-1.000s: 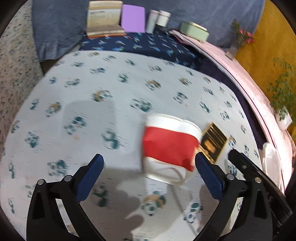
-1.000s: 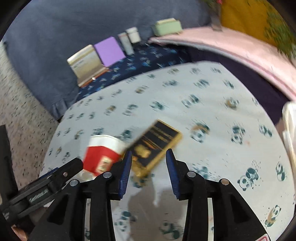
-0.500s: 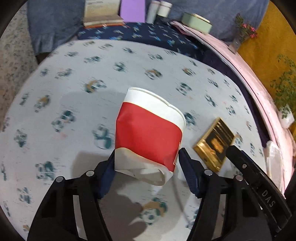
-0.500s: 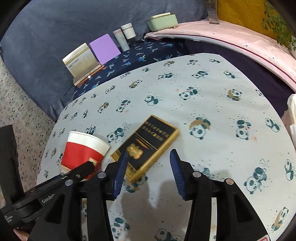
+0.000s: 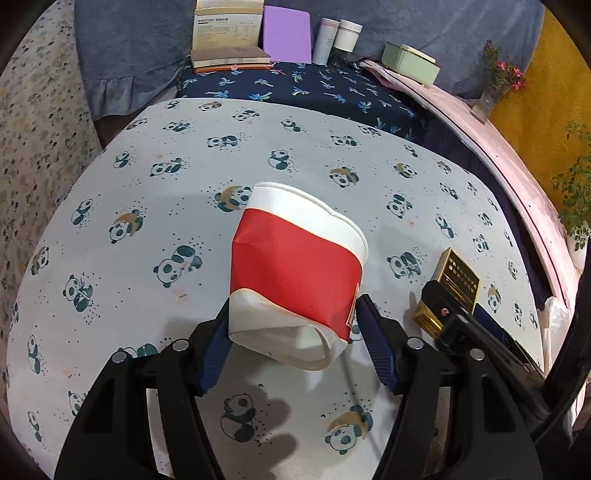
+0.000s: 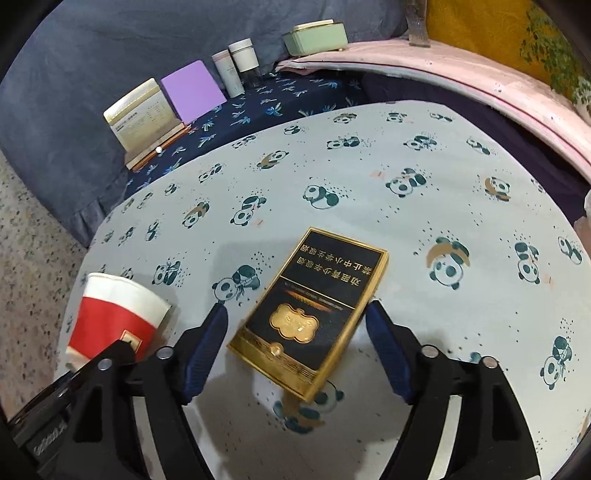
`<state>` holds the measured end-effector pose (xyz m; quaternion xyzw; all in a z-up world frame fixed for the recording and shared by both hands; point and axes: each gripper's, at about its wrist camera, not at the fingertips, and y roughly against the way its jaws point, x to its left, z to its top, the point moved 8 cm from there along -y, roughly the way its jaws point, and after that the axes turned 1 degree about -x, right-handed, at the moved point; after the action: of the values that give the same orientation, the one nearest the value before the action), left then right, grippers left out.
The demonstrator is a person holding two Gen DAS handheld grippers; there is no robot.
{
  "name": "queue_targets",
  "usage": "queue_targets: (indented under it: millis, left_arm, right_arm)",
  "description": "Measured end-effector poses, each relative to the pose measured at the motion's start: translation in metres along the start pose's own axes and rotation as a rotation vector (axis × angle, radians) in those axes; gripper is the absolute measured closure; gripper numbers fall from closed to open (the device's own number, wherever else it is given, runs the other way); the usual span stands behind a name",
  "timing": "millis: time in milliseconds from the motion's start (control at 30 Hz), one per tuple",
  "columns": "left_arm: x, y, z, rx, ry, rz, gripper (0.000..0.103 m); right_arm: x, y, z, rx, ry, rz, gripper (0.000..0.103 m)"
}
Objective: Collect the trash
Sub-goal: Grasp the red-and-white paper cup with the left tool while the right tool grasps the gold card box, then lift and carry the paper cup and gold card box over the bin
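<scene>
Now both grippers at trash — panda-print tablecloth (image 6: 424, 155).
L gripper (image 5: 291, 345) pinches crumpled red-and-white paper cup (image 5: 295, 273); R gripper (image 6: 295, 332) jaws opening w/ black-and-gold flat carton (image 6: 314, 306) between.

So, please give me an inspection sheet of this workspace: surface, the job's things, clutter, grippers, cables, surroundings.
Surface: panda-print cloth covers the table; faint small stains.
Job's things: crushed red and white paper cup, on its side; black and gold flat box, lying to the cup's right.
Clutter: nothing seen on the panda cloth besides these two.
Grippers: left gripper pads pressed on the cup's base; right gripper jaws opening, astride the box, pads not pressing on it.
Cables: nothing seen.
Surroundings: dark blue patterned cloth behind, with a booklet, purple card, two white containers, green tin; flowers; yellow wall.
</scene>
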<state>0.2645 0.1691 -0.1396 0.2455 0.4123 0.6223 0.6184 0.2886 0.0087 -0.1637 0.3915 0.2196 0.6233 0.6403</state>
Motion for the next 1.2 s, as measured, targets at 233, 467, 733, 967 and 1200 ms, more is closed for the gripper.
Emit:
queue_targets:
  millis: [233,467,733,967,1200]
  left_arm:
    - [-0.002,0.000,-0.004,0.004,-0.007,-0.002,0.041]
    - [-0.025,0.009,-0.012,0.002,-0.043,-0.027,0.041]
    - [-0.078,0.029,-0.026,-0.008,-0.112,-0.089,0.041]
    - [-0.144,0.050,-0.042,-0.025,-0.200,-0.151,0.041]
    - [-0.208,0.067,-0.063,-0.028,-0.296,-0.208,0.041]
  right_arm:
    - [0.000,0.001,-0.004,-0.023,0.079,-0.059,0.038]
    - [-0.027,0.024,-0.012,-0.028,0.032,-0.040,0.042]
    - [-0.078,0.077,-0.004,-0.109,-0.033,-0.060,0.042]
    - [-0.131,0.130,0.005,-0.191,-0.090,-0.090,0.042]
    - [-0.192,0.175,0.006,-0.251,-0.161,-0.131,0.042]
